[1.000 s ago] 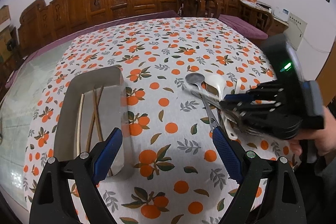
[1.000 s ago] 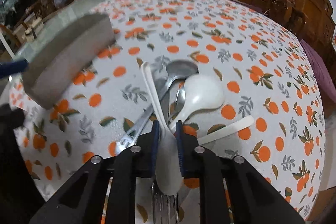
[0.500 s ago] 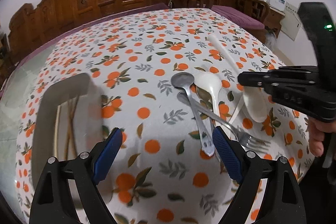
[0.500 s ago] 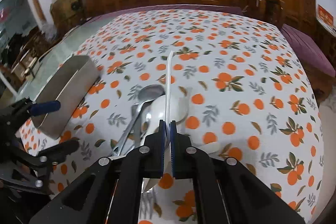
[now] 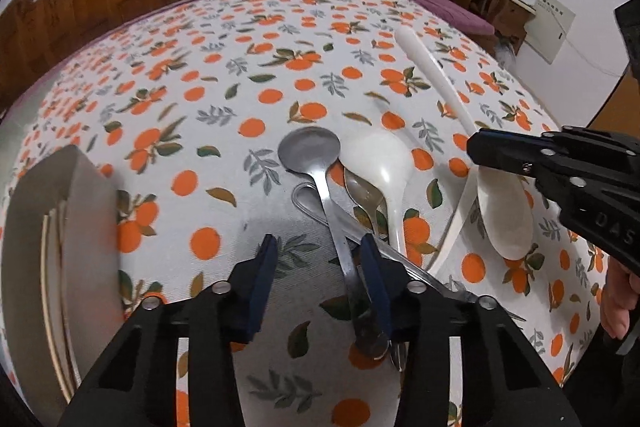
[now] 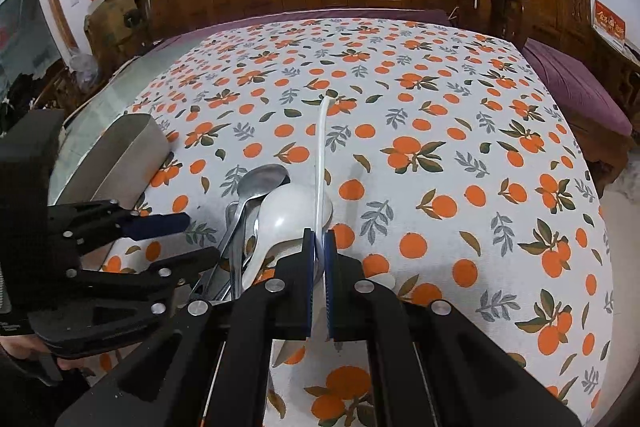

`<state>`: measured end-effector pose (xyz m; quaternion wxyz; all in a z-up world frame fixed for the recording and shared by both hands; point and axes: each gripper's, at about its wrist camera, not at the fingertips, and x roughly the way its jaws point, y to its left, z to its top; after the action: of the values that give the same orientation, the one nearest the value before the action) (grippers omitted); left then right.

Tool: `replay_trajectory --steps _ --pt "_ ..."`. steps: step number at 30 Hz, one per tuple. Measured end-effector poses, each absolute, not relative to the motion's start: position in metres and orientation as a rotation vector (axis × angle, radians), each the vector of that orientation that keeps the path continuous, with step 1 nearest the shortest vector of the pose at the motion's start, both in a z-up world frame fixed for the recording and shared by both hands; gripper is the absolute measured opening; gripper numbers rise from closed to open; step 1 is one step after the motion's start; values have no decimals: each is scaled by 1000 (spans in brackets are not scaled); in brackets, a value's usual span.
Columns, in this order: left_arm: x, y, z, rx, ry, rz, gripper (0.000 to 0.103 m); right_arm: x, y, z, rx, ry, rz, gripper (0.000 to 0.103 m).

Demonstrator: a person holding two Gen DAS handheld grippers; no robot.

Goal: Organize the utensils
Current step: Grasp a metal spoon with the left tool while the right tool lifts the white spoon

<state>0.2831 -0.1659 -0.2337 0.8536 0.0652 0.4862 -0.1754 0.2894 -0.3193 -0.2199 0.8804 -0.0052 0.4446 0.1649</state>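
- The right gripper (image 6: 318, 267) is clamped on a white plastic spoon (image 5: 505, 211), handle projecting ahead of the jaws, lifting it clear of the pile.
- The left gripper (image 5: 320, 271), jaws just closing but not yet pinching, straddles a steel spoon's handle (image 5: 344, 259), which lies against the right pad.
- The steel tray (image 5: 60, 267), left of its jaws, holds chopsticks.
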Motion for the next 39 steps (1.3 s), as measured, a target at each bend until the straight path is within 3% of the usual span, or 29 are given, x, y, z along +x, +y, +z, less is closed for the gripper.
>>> replay_trajectory --steps 11,14,39 --pt "296 -177 -238 186 1021 -332 22 289 -310 -221 -26 925 362 6" --pt "298 -177 -238 185 1018 -336 8 289 -310 -221 -25 925 362 6" --pt "252 -106 -158 152 838 -356 5 274 -262 -203 -72 876 444 6"
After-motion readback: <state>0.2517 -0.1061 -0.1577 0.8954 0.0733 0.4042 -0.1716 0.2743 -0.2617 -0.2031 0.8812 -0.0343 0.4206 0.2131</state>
